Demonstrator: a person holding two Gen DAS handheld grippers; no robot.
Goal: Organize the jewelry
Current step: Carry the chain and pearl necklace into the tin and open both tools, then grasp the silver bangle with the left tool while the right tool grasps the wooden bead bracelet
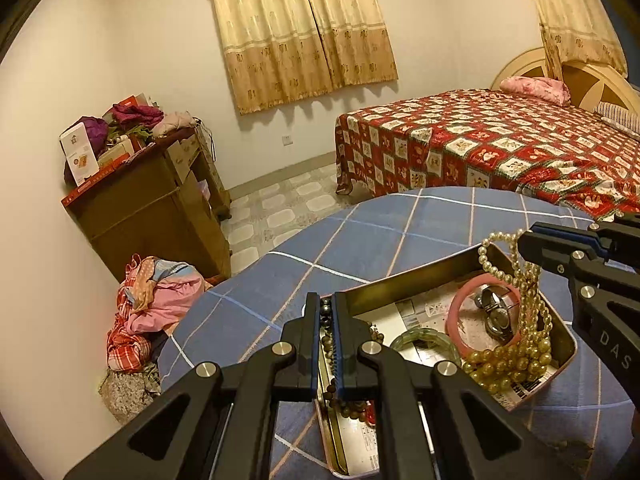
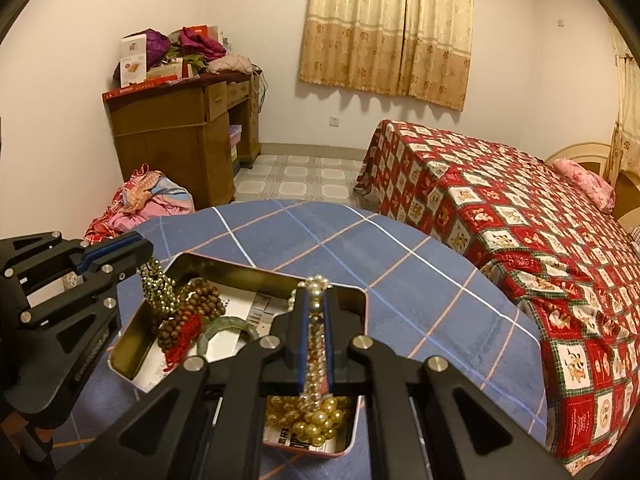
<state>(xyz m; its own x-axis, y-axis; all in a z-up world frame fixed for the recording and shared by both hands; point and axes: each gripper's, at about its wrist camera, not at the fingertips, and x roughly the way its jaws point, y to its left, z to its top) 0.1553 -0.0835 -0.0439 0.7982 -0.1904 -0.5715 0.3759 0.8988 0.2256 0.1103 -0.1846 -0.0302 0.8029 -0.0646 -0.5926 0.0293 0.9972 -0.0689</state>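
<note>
Left wrist view: both tools pinch bead strands over the open tin (image 1: pixel 408 276) on the blue checked table (image 1: pixel 360 224).

The left tool (image 1: pixel 329 312) is closed on a dark metal bead chain (image 1: pixel 328 314), which hangs down into the near corner of the tin beside the brown wooden beads (image 2: pixel 196 308). The right tool (image 2: pixel 316 300) is clamped on the pearl necklace (image 1: pixel 520 320), its loose end heaped inside the tin's other side. A pink bangle (image 1: pixel 460 312), a watch (image 1: pixel 496 312) and a green bangle (image 1: pixel 424 342) lie on the tin's floor between them. Both strands look limp, light and slippery, likely to swing and tangle; I'd grip across several beads, and gently, since the threads may snap.
</note>
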